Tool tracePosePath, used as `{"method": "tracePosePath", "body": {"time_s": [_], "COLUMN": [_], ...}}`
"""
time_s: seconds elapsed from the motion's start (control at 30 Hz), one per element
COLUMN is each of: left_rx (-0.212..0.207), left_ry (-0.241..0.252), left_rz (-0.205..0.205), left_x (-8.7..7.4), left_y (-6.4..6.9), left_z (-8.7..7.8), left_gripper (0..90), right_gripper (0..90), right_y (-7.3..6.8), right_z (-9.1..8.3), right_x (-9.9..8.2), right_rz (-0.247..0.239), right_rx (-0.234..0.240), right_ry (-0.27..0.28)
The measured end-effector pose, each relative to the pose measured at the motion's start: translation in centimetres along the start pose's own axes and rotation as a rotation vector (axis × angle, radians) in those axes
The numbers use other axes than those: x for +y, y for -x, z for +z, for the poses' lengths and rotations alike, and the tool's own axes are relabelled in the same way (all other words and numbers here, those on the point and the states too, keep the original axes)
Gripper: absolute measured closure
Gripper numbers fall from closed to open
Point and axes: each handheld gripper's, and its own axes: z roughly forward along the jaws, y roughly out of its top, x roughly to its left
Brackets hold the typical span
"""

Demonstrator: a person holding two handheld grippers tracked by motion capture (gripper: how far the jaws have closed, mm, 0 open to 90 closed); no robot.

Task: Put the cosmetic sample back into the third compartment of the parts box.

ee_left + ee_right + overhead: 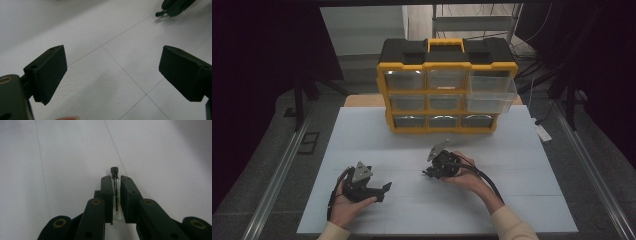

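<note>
A small clear glass vial with a black cap [114, 171] is pinched between the jaws of my right gripper [115, 179], cap pointing forward past the tips. In the high view that right gripper [428, 173] is held low over the middle of the white table [362, 135], pointing left. My left gripper [384, 189] rests near the front left with its jaws wide apart and nothing between them. In the left gripper view its jaws [112, 72] frame bare table, and the right gripper's tip [172, 7] shows at the upper right.
A yellow and black organizer [447, 62] with clear drawers stands at the back centre. Its top right drawer [493, 82] and middle right drawer [489, 102] are pulled out. Metal rails run along both sides of the table.
</note>
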Motion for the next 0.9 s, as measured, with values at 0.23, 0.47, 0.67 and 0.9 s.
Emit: {"method": "tracePosePath", "body": {"time_s": [0.23, 0.47, 0.67, 0.9], "left_rx": [0.001, -0.011, -0.010, -0.009], "left_ry": [0.002, 0.010, 0.010, 0.012], "left_rz": [-0.001, -0.014, -0.013, -0.013], "left_x": [0.0, 0.0, 0.0, 0.0], "left_y": [0.0, 0.0, 0.0, -0.1], "left_z": [0.0, -0.1, -0.2, -0.2], "left_gripper": [8.6, 8.6, 8.7, 8.7], "right_gripper": [81.6, 81.6, 81.6, 81.6], "right_y": [-0.3, -0.4, -0.2, -0.3], "right_z": [-2.0, -3.3, -4.3, -5.8], "right_x": [0.3, 0.4, 0.3, 0.4], "right_rz": [0.018, 0.049, 0.075, 0.092], "right_rx": [-0.026, -0.033, -0.038, -0.049], "right_ry": [0.070, 0.127, 0.168, 0.228]}}
